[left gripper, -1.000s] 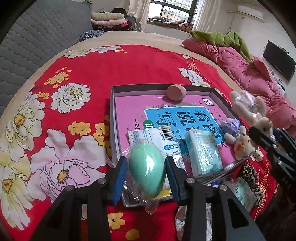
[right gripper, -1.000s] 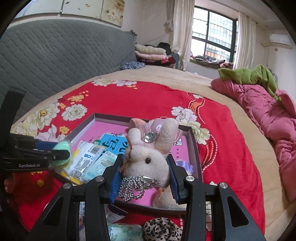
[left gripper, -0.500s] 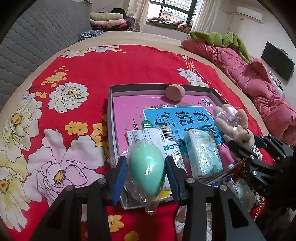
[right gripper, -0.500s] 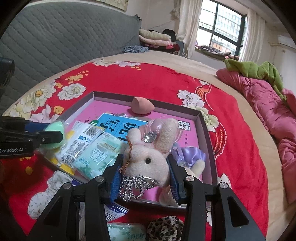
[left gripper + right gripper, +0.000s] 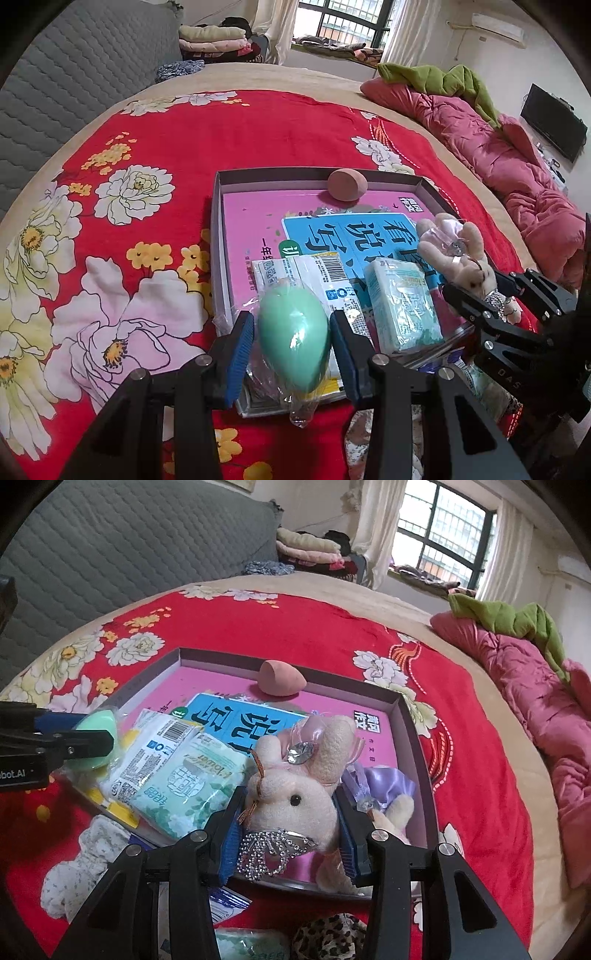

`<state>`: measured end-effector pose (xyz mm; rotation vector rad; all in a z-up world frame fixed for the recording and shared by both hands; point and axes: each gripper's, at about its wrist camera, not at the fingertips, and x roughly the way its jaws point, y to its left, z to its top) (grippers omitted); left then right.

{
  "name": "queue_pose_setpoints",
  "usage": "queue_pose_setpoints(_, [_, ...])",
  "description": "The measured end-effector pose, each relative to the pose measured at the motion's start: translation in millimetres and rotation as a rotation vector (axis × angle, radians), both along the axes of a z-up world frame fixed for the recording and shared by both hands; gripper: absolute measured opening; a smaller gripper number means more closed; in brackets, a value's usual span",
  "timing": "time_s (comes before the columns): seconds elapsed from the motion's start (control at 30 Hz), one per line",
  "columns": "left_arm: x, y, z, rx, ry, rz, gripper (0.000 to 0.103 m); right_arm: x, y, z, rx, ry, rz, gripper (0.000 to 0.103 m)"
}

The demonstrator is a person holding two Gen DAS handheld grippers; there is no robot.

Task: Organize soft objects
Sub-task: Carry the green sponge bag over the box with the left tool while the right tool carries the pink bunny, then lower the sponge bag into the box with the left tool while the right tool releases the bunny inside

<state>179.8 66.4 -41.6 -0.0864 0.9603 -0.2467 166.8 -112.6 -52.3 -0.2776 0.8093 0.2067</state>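
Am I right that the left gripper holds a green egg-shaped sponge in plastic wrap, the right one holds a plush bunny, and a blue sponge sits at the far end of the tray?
Nearly. The sponge at the far end of the tray is pinkish-brown, not blue, as the right wrist view shows. The left gripper does hold the wrapped green sponge, and the right gripper the plush bunny.

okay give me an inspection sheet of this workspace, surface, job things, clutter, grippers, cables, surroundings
Surface: red floral bedspread.
Job's things: shallow box holding pink sponge, tissue pack, wipes packet.
Clutter: leopard scrunchie and white fabric item outside the box.
Grippers: left gripper shut on green sponge in plastic wrap; right gripper shut on plush bunny.
Cables: nothing seen.
Surroundings: grey headboard, pink quilt, window.
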Motion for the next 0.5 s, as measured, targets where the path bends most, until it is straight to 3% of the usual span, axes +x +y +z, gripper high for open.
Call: queue_pose_setpoints(0.5, [-0.2,3.8,0.0,-0.03,0.006,0.01,0.043,-0.7,0.3,-5.2,0.018,0.03,0.002,0.047])
